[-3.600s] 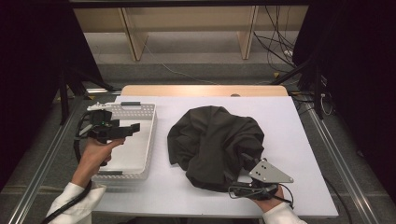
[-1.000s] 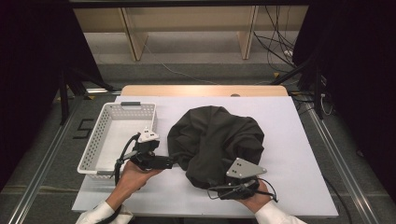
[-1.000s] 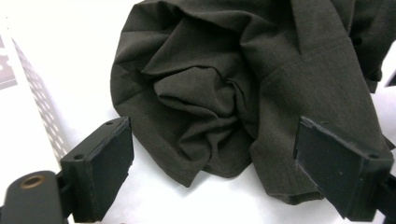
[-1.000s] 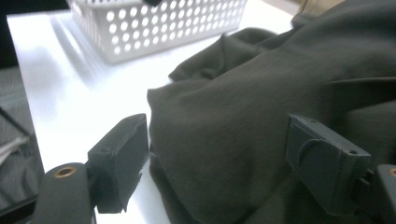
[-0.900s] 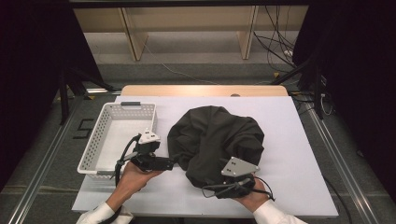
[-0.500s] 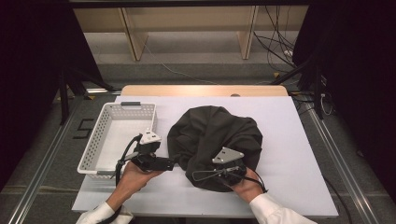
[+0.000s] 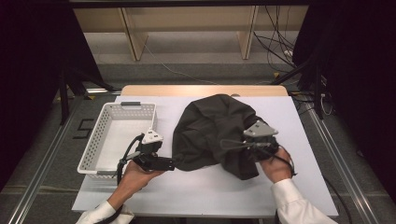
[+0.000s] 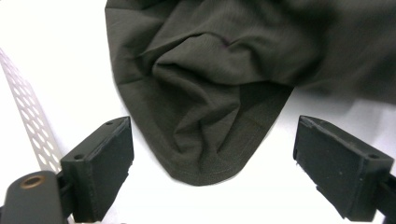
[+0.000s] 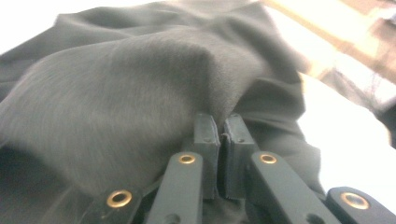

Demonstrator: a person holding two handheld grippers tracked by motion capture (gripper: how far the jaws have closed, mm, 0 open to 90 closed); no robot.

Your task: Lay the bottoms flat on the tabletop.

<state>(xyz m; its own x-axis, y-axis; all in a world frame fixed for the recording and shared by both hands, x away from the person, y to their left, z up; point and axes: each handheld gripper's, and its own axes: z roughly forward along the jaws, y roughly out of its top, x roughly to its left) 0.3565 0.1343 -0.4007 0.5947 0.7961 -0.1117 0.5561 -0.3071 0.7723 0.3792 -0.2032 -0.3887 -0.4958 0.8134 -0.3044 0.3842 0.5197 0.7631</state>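
A dark, crumpled garment (image 7: 210, 126) lies in the middle of the white table (image 7: 205, 196). My left gripper (image 7: 171, 164) rests on the table at the garment's left edge. In the left gripper view it (image 8: 212, 172) is open, with the rounded hem of the garment (image 8: 210, 102) between the jaws and touching neither. My right gripper (image 7: 252, 148) is at the garment's right side, its grey plate on top. Its jaws have just been closing, and the right gripper view shows the gripper (image 9: 219, 128) shut on a raised fold of the garment (image 9: 116, 93).
A white perforated basket (image 7: 93, 154) stands at the table's left side, close behind my left hand; its wall (image 8: 28, 121) also shows in the left gripper view. Bare table lies in front of the garment and to its right. Cables lie on the floor beyond the table.
My right gripper has closed on the garment and moved right and up, lifting a fold. The left hand, earlier at the basket, has stayed at the garment's left edge for the last second.
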